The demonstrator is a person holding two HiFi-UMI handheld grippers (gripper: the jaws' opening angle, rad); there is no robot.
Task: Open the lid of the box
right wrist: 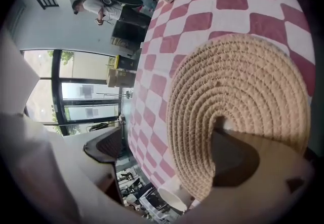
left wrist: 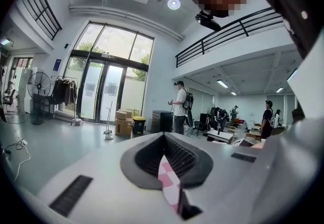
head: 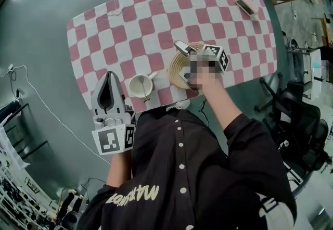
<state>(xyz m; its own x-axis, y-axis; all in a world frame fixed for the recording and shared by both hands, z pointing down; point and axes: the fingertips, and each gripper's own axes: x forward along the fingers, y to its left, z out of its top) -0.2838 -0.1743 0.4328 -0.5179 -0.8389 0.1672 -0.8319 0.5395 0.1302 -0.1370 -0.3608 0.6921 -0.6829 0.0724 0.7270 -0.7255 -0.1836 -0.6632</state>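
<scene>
Right gripper (head: 183,61) straddles, open, the round woven straw lid (right wrist: 238,81); left gripper (head: 108,87) closed, empty. Grasp coming or just released; unclear.
</scene>
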